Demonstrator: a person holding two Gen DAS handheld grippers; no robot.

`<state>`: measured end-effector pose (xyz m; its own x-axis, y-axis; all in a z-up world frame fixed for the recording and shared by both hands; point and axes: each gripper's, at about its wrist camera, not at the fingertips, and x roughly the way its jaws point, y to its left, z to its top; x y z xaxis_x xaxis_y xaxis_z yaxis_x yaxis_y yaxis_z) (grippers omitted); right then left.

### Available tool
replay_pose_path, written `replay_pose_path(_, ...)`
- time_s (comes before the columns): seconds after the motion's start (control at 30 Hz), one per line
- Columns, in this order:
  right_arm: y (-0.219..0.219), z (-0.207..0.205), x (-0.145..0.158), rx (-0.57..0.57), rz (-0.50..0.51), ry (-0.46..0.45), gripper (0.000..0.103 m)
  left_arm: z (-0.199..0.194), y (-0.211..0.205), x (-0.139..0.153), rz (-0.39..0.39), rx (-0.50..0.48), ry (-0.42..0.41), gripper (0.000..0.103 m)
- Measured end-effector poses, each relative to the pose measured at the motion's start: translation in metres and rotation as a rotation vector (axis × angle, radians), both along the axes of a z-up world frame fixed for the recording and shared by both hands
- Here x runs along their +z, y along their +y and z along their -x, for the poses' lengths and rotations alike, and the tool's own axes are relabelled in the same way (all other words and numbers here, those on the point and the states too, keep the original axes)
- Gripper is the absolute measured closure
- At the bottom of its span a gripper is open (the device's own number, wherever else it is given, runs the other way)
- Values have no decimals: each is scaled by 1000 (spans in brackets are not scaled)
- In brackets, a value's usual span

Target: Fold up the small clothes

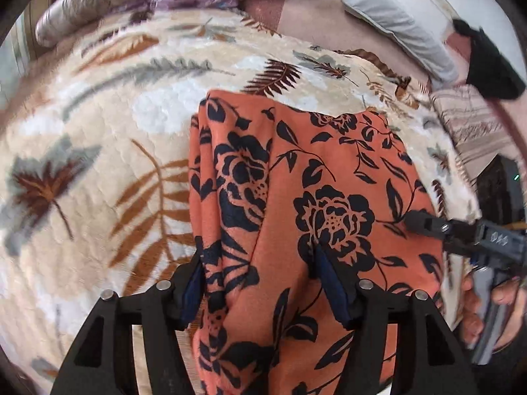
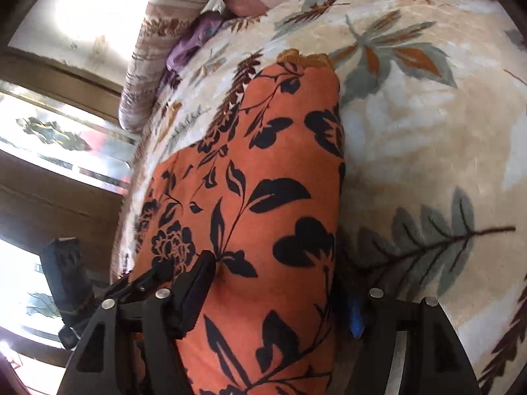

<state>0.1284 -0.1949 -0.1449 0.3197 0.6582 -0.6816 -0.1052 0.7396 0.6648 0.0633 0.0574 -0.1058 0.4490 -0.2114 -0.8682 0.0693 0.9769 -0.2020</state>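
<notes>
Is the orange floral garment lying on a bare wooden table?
No, the orange floral garment lies on a cream blanket printed with leaves, spread over a bed.

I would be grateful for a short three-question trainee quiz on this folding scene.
1. True or false: the orange garment lies on a leaf-print blanket.
2. What is the garment's pattern colour? A white, B black, C green.
3. How many grippers have garment cloth between their fingers?

Key: 1 true. 2 B. 3 two: the left gripper and the right gripper.
</notes>
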Motion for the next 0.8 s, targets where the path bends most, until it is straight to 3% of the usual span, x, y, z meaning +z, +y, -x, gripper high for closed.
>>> replay_pose_path(0.17, -15, 13, 29, -59, 47, -101, 30, 14, -6, 19, -153, 22, -90, 38)
replay_pose_path(0.27, -20, 3, 34, -80, 53, -99, 30, 20, -3, 23, -151, 44, -109, 38)
replay_pose_path(0.37, -23, -11, 23, -106, -11, -50, 30, 23, -3, 21, -153, 45, -108, 38)
replay_pose_path(0.47, -24, -17, 13, -131, -10, -23, 30, 25, 1, 18, -132, 40, -93, 38)
replay_pose_path(0.53, -26, -12, 9, -137, -42, -13, 30, 23, 7, 17, -65, 28, -84, 36)
replay_pose_path(0.6, -25, -5, 7, -116, -38, -13, 30, 19, 22, 14, 61, 38, -63, 23)
replay_pose_path(0.67, -23, -1, 6, -101, -11, -24, 25, 11, 38, 6, 187, 65, -47, 16)
replay_pose_path(0.8, -6, -6, -7, -46, -9, 13, 24, -12, 46, -31, 350, 69, 107, 19)
